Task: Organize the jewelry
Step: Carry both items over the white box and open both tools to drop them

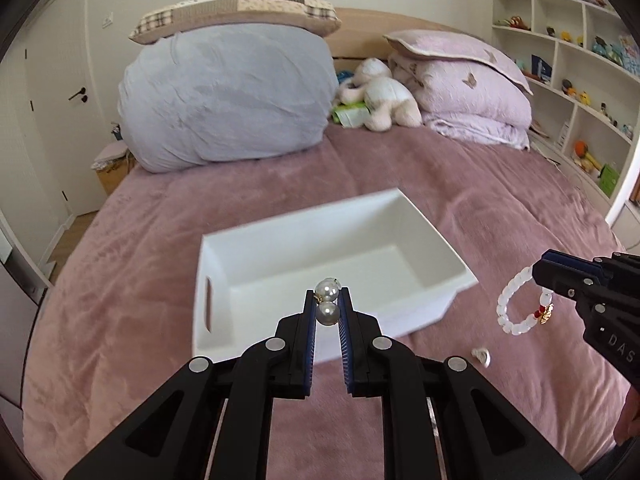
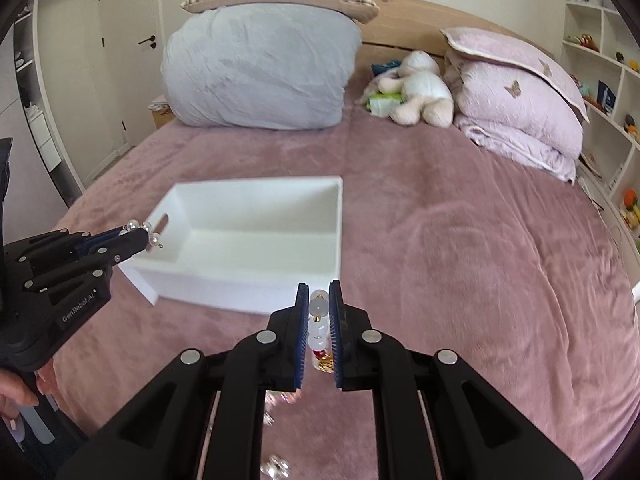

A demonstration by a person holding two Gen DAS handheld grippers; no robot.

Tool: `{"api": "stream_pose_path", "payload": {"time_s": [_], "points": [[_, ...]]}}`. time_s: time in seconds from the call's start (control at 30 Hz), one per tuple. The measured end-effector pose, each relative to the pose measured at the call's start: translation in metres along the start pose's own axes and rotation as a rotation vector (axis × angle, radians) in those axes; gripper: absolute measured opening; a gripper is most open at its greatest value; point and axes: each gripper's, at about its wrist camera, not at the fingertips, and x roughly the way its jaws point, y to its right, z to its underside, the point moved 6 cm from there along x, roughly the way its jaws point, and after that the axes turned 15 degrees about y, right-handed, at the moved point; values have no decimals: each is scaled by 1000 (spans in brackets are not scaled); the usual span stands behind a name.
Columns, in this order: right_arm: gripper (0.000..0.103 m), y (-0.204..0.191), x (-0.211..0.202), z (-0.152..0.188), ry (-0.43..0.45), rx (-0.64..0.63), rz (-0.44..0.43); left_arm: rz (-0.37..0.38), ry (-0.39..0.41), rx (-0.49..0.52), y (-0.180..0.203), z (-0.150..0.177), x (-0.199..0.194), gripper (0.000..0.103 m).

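A white open box [image 1: 320, 256] with a handle slot lies on the pink bedspread; it also shows in the right wrist view [image 2: 256, 236]. My left gripper [image 1: 328, 300] is shut on a pearl jewelry piece [image 1: 327, 306] and holds it over the box's near wall; the left gripper [image 2: 138, 236] and pearls [image 2: 149, 235] show at the box's left end in the right wrist view. My right gripper [image 2: 319, 304] is shut on a white beaded bracelet [image 2: 318, 330] with red and gold beads, just short of the box. In the left wrist view the right gripper [image 1: 538, 270] holds the bracelet [image 1: 516, 304] dangling.
A small pale jewelry piece [image 1: 481, 356] lies on the bedspread right of the box. Shiny pieces [image 2: 276, 468] lie below my right gripper. A grey duvet bundle [image 1: 228, 96], plush toy [image 1: 384, 96] and pink pillows [image 1: 468, 84] sit at the headboard. Shelves [image 1: 576, 60] stand on the right.
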Motion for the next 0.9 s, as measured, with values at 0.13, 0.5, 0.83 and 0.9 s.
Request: {"api": "stream_pose_path", "payload": {"time_s": [0.13,0.5,0.83,0.9], "points": [[11,-21,19,-33,27,-24,-28,-30,12,29,-12,-18,12,15],[11,-46,102,-46,-61,-10,-52,-82,-65,3,-52,-19,86,16],[11,-40,169,-7,-192,11,-31,-123,-144,34,-68,8,134,16],[11,-40,176,0,-204,2,-24,-131,-147,31,-70,12,138,16]]}}
